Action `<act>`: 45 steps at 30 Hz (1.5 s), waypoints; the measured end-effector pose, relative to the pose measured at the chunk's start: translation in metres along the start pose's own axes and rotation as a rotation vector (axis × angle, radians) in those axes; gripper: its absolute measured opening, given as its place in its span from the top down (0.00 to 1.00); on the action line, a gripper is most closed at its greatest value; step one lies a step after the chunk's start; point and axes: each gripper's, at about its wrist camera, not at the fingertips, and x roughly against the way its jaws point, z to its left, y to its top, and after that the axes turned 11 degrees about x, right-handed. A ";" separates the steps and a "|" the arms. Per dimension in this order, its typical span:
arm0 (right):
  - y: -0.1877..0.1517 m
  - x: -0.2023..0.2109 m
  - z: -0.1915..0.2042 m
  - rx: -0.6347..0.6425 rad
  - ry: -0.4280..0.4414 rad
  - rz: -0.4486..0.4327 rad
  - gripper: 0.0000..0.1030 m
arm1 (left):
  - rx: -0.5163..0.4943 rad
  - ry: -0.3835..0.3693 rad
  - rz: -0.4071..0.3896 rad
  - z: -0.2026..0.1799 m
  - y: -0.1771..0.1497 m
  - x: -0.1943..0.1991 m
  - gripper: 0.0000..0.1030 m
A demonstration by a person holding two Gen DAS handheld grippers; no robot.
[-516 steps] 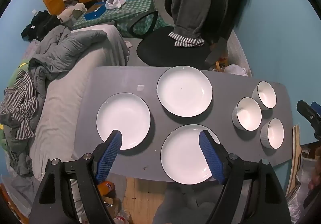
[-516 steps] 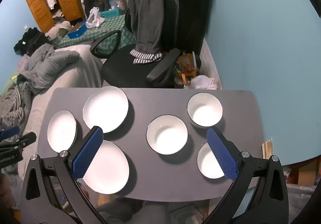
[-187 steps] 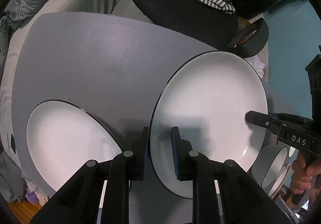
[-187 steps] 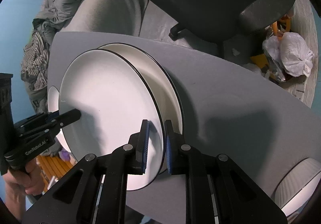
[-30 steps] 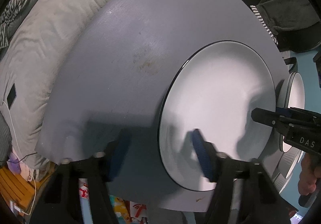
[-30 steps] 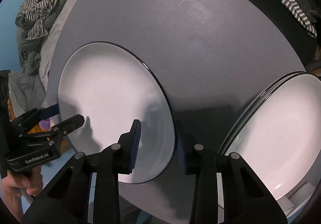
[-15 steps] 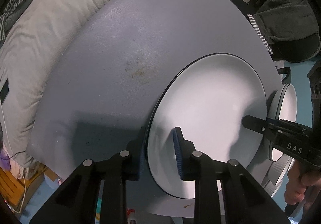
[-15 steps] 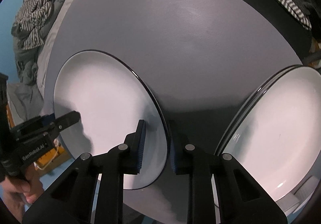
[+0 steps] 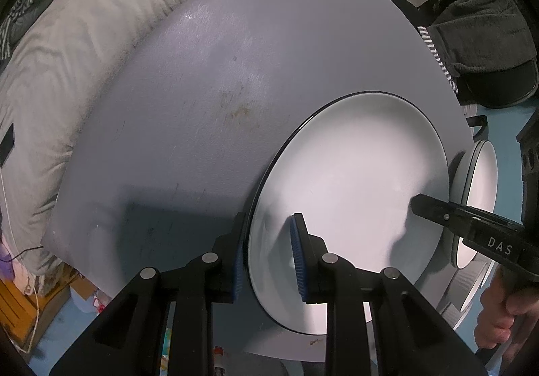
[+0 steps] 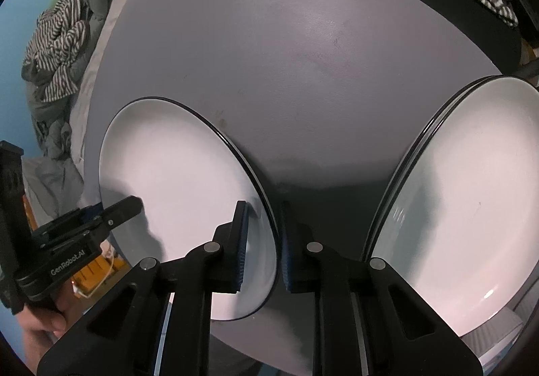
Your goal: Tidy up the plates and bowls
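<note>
White plate (image 9: 350, 180) sits at the grey table's (image 9: 209, 79) near edge — left gripper (image 9: 269, 254) clamps its left rim, right gripper (image 10: 262, 248), jaws closing, straddles its right rim; stacked plates (image 10: 471, 194) lie right

- Single white plate (image 9: 353, 180) with a thin dark rim, shallow, face up, near the front edge of the grey surface (image 9: 209, 79); gripped at opposite rim edges, one pair of jaws on each side.
- In the right wrist view, same plate (image 10: 175, 174) lower left, rim pinched between blue pads.
- Stack of two matching white plates (image 10: 471, 190) to its right, well apart, dark rims nested, face up on the surface.
- Ribbed white bowl (image 10: 498, 339) partly hidden behind the stack's lower edge; count unclear.
</note>
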 end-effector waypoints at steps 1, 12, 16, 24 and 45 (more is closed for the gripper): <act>0.000 0.001 0.002 0.001 -0.004 0.001 0.83 | 0.003 -0.001 0.002 -0.001 0.001 0.000 0.76; 0.002 0.004 0.012 0.021 -0.009 -0.010 0.86 | -0.012 -0.001 0.001 0.000 -0.003 0.001 0.77; -0.001 0.004 0.014 0.019 -0.005 -0.022 0.87 | -0.018 -0.015 -0.005 0.000 -0.005 0.003 0.79; -0.008 0.010 0.011 0.029 0.020 -0.060 0.88 | -0.033 -0.032 -0.013 -0.002 -0.009 0.009 0.81; -0.017 0.047 0.006 0.028 0.057 -0.147 0.90 | -0.061 -0.075 -0.029 -0.016 -0.013 0.044 0.82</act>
